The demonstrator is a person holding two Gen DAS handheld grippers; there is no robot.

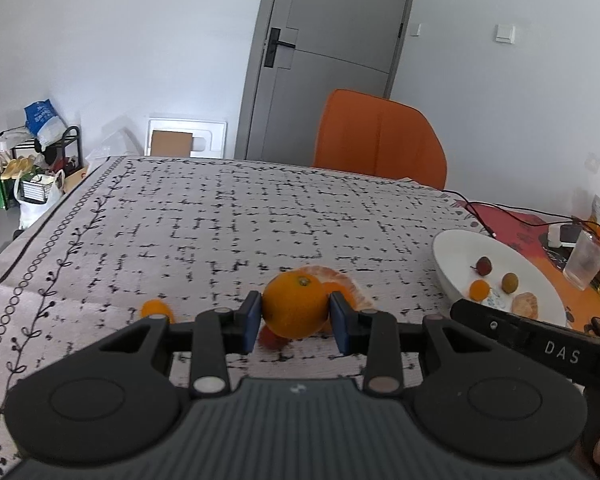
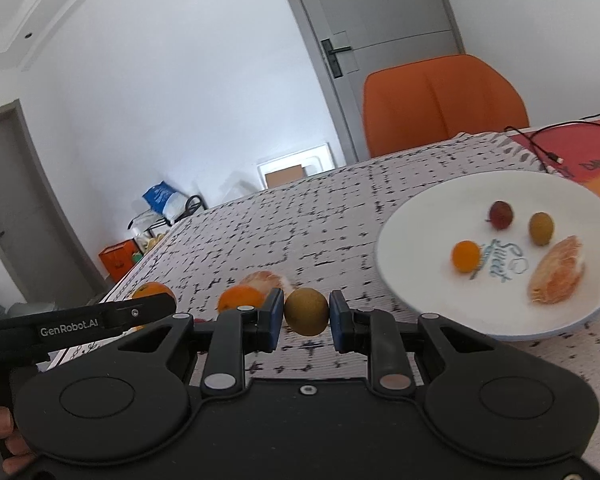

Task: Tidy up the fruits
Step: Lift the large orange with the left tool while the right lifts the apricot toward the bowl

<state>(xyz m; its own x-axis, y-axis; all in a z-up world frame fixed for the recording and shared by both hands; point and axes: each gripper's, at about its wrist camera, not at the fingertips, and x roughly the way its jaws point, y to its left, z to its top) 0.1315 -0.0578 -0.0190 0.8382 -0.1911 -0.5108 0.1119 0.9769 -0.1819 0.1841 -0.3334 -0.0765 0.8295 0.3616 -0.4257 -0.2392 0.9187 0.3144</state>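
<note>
My left gripper (image 1: 296,312) is shut on an orange (image 1: 295,305) and holds it just above the tablecloth. Behind it lies a peeled orange segment (image 1: 346,280); a small orange fruit (image 1: 155,309) lies to the left and a red fruit (image 1: 272,340) under the jaws. My right gripper (image 2: 306,314) is shut on a brown-green longan (image 2: 306,311), left of the white plate (image 2: 404,272). The plate holds a small orange fruit (image 2: 466,256), a red lychee (image 2: 501,214), a longan (image 2: 541,228) and a peeled segment (image 2: 558,270). The plate also shows in the left wrist view (image 1: 460,252).
An orange chair (image 1: 380,136) stands at the table's far edge. Black cables (image 1: 512,212), a plastic cup (image 1: 584,260) and bottles sit on the red mat at the right. The table's left edge (image 1: 40,224) drops to a cluttered floor.
</note>
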